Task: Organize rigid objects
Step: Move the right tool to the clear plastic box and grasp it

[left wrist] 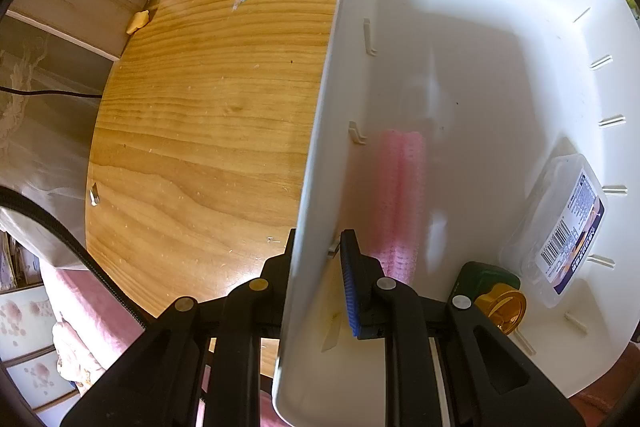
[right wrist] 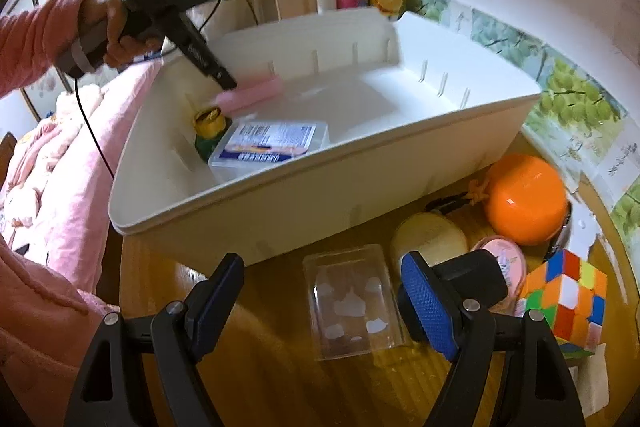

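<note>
The left gripper points down and is clamped on the side wall of the white bin, one finger outside and one inside. The bin sits on the wooden table and holds a pink roller, a green and gold jar and a clear labelled box. The right gripper hangs released, jaws wide, over an empty clear case lying on the table just in front of the bin. Near it lie an orange ball, a puzzle cube, and a pink tin.
</note>
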Demonstrator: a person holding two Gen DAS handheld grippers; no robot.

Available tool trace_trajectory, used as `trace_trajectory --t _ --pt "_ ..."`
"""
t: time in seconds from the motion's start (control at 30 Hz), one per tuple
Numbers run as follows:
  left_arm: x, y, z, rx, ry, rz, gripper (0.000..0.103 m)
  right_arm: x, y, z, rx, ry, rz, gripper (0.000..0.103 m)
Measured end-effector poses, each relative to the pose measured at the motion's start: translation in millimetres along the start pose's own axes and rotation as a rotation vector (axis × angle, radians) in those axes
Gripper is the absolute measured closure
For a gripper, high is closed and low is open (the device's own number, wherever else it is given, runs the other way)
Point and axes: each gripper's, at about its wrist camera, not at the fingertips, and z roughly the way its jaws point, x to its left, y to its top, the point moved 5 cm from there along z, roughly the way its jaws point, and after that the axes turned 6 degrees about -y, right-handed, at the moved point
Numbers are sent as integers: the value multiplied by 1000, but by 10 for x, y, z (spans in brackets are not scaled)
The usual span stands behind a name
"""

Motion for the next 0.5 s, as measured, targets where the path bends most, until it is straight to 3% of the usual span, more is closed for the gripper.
trace_trajectory --t 0.33,0.43,0.5 --pt "9 -7 2 -4 0 2 83 58 -49 148 60 -27 -59 22" --pt "9 -8 2 -4 0 0 83 54 -62 152 62 -41 -62 26" --pt "9 -9 2 -4 0 3 83 34 -72 158 75 -41 -49 36"
